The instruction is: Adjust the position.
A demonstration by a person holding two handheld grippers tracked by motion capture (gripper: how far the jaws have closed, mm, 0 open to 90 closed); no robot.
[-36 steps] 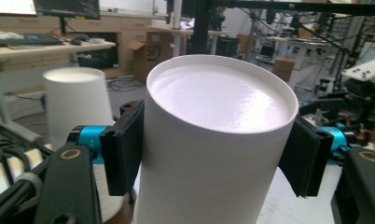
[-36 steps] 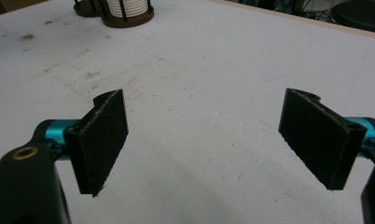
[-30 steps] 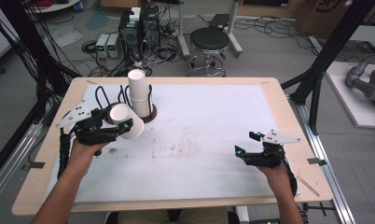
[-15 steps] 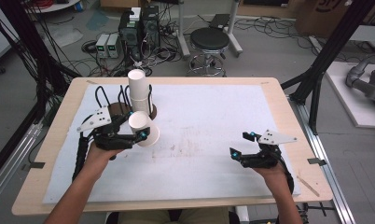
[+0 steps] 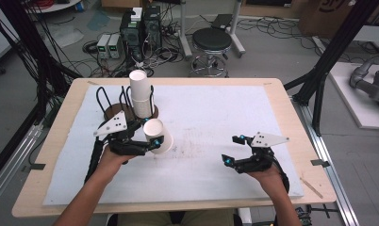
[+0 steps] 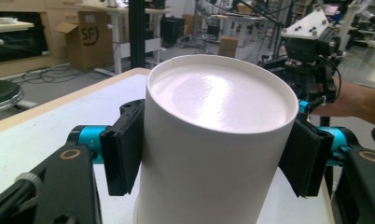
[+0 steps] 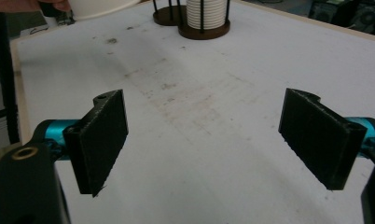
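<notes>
A white paper cup (image 5: 158, 135) lies on its side between the jaws of my left gripper (image 5: 152, 134), just above the white mat. In the left gripper view its flat bottom (image 6: 218, 100) faces the camera, and both black pads (image 6: 122, 149) press against its sides. A stack of the same cups (image 5: 140, 96) stands upright in a black wire holder behind it. Toward the right front, my right gripper (image 5: 230, 150) hovers open over the mat. In the right gripper view (image 7: 204, 140) nothing lies between its pads.
A second, empty wire holder (image 5: 110, 106) on a brown base stands left of the cup stack. The white mat (image 5: 216, 113) covers most of the wooden table (image 5: 55, 141). A stool and electronics sit on the floor beyond the far edge.
My left gripper has carried the cup away from the stack, rightward and toward the table's near side. The right gripper has drifted a little to the left.
</notes>
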